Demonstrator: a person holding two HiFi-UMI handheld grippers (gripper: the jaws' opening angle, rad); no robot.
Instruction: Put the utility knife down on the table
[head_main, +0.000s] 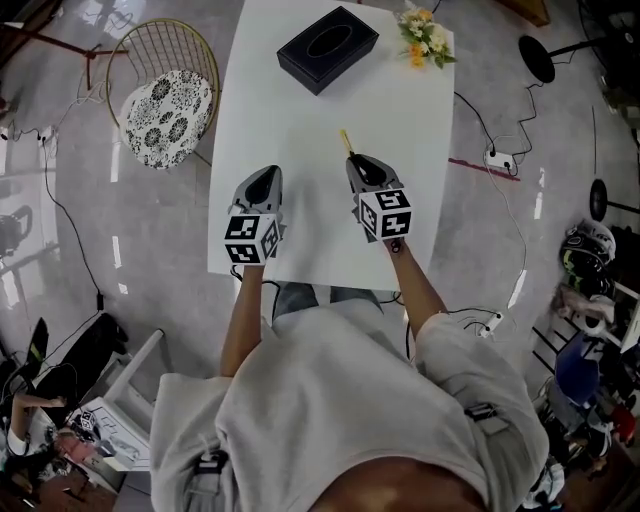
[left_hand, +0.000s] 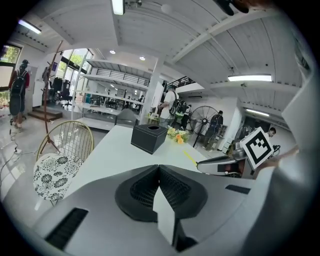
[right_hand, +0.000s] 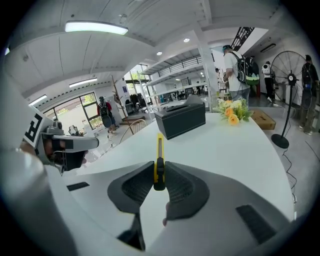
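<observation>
A slim yellow utility knife (right_hand: 159, 157) with a black slider is clamped between the pads of my right gripper (right_hand: 159, 181) and points away over the white table (right_hand: 225, 150). In the head view its yellow tip (head_main: 345, 140) sticks out ahead of the right gripper (head_main: 362, 163), above the table's middle. My left gripper (head_main: 262, 188) hovers beside it to the left, over the table's near part. Its jaws meet with nothing between them in the left gripper view (left_hand: 159, 172). The right gripper also shows there at the right, with the knife's tip (left_hand: 189, 156) poking out.
A black tissue box (head_main: 327, 46) and a small bunch of yellow and white flowers (head_main: 425, 35) stand at the table's far end. A gold wire chair with a patterned cushion (head_main: 167, 115) is left of the table. Cables, a power strip (head_main: 497, 160) and stand bases lie on the floor to the right.
</observation>
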